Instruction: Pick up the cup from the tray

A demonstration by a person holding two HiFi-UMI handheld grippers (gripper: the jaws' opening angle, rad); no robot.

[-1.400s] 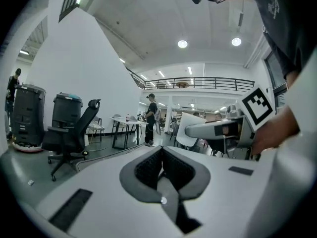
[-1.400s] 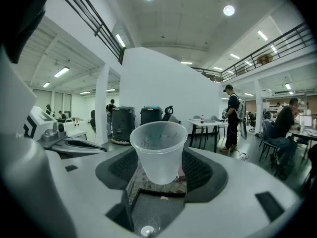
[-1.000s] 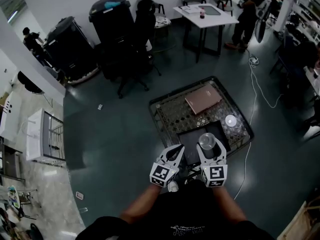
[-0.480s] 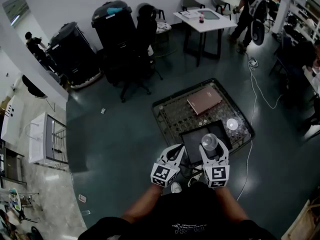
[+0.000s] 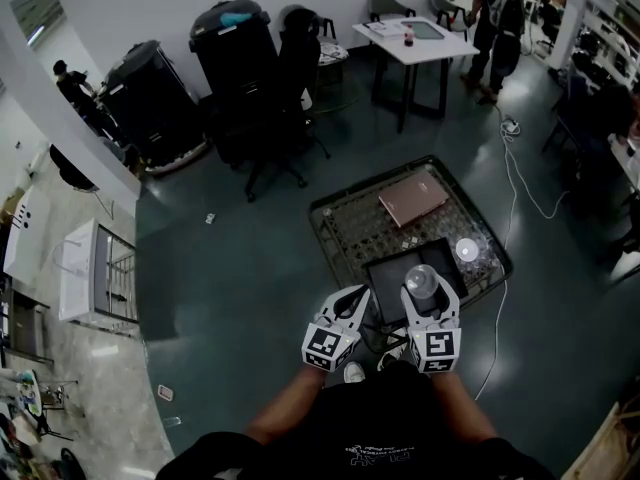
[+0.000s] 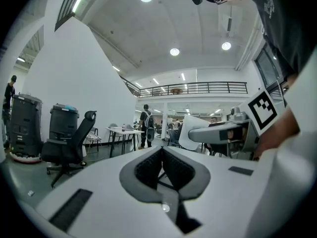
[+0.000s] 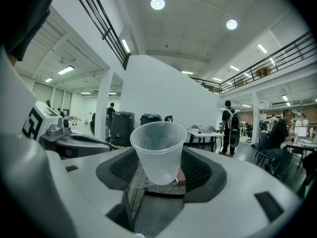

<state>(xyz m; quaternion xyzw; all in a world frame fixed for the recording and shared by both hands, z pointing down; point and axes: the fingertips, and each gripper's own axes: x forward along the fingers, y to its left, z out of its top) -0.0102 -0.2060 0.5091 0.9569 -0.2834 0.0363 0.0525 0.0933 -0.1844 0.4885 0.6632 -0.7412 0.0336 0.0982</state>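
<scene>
Open-plan workshop, dark floor (image 5: 230, 258): a person (image 5: 497, 18) at the rear has walked from beside the white table (image 5: 415, 40) to behind it. Above the black tray (image 5: 385, 283) on a low wire rack (image 5: 345, 233), the right gripper (image 5: 429, 296) stays clamped on the clear plastic cup (image 7: 158, 148), lifted clear. The left gripper (image 6: 162, 157), jaws pressed together, holds nothing.

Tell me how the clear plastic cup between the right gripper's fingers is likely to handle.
The cup looks thin and translucent, so it is probably light, and its wall may buckle if the right gripper squeezes harder. It appears empty, so spilling seems unlikely. Its smooth tapered sides could let it slide or tilt in a loose hold.
</scene>
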